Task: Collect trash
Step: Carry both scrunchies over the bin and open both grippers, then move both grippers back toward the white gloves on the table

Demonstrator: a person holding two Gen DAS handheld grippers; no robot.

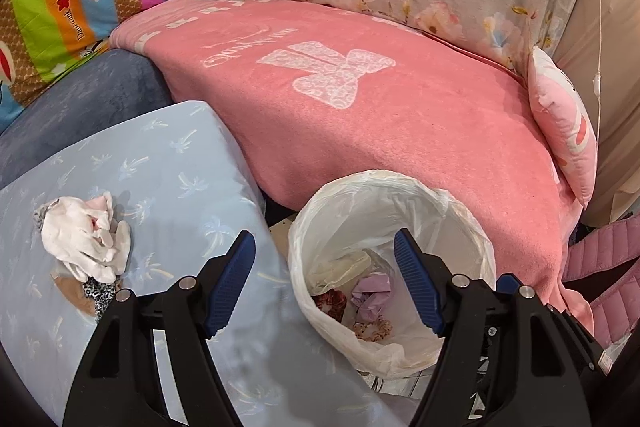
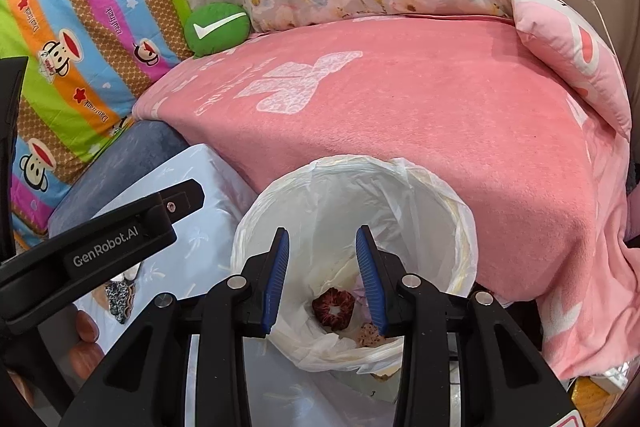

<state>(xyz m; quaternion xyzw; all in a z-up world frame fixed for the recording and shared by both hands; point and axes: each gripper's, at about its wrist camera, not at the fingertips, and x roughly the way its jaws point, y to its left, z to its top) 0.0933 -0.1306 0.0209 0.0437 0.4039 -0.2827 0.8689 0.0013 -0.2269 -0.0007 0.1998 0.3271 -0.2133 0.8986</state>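
We begin at the left gripper (image 1: 324,281), whose ribbed blue pads (image 1: 230,281) stand wide apart with nothing between them; it hangs over the near rim of the round bin lined with a thin white plastic bag (image 1: 460,223), one pad above the bin mouth, the other above the pale blue palm-print cloth (image 1: 168,155). The right gripper (image 2: 322,277) is parted more narrowly, also empty, and points straight down into the same bin (image 2: 460,211). We judge both claws to be spread because their loads have been let go: at the bottom lie a dark red scrunchie-like ring (image 2: 333,311), crumpled lilac paper (image 1: 372,293) and a small spotted scrap (image 1: 374,329).

Trash remains outside the bin. A crumpled white tissue wad (image 1: 86,233) rests on the pale blue cloth, well to the left of the left gripper, with a leopard-print scrap (image 1: 100,297) touching its near edge.

Behind the bin the pink fleece blanket (image 1: 380,131) overhangs and meets the liner's far rim, so we judge that side tight for an approach. The pale blue cloth offers open room leftward towards the wad; the two grippers sit near each other above the bin.
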